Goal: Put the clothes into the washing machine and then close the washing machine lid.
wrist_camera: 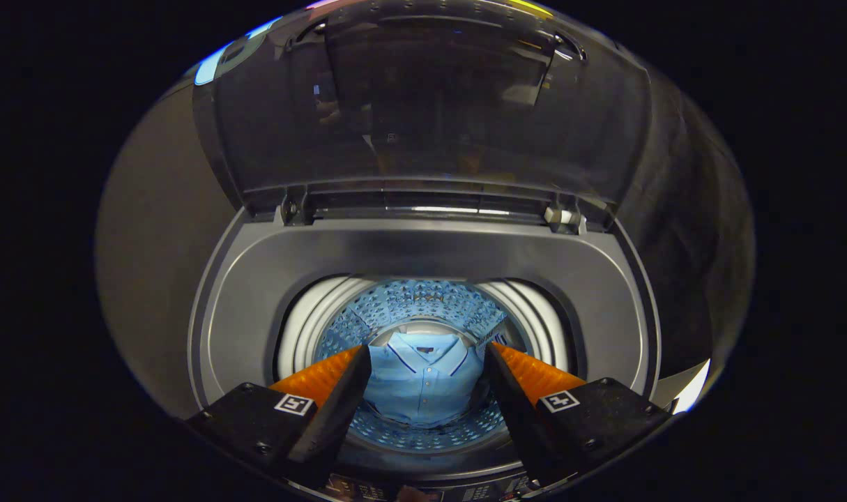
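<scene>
Gripper view: one shirt (pixel 423 380) between spread fingers (pixel 325 376)

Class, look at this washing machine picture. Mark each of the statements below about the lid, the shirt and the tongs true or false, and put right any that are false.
1. The washing machine lid is raised open. True.
2. The tongs are clamped on the blue shirt. False: the fingers stand apart and empty, with the shirt seen between them, down in the drum.
3. The shirt lies at the bottom of the drum. True.
4. The shirt hangs over the grey rim of the machine. False: it is fully inside the drum.
5. The shirt's collar is visible. True.
</scene>
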A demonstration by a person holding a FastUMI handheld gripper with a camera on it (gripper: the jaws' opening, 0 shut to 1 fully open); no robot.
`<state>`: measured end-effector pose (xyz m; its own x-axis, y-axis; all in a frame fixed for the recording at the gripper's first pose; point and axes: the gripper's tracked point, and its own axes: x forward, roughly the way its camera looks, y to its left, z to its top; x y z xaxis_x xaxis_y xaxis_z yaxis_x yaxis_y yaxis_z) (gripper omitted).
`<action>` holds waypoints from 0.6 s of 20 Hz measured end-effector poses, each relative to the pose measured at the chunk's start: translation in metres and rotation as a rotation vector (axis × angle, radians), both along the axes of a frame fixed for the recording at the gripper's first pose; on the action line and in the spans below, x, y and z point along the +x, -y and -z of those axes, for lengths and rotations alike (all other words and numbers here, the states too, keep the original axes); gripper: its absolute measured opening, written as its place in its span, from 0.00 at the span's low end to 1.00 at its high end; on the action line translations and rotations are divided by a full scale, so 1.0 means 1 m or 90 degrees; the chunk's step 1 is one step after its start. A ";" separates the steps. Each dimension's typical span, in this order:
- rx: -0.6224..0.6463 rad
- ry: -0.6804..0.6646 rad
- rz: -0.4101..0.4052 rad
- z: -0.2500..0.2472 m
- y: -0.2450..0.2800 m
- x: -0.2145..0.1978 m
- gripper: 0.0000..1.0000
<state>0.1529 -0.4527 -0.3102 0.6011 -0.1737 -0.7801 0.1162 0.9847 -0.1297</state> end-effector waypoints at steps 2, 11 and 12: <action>0.006 0.018 -0.002 -0.011 -0.002 0.005 1.00; 0.005 0.156 -0.008 -0.123 -0.011 0.043 1.00; 0.007 0.173 -0.011 -0.137 -0.013 0.049 1.00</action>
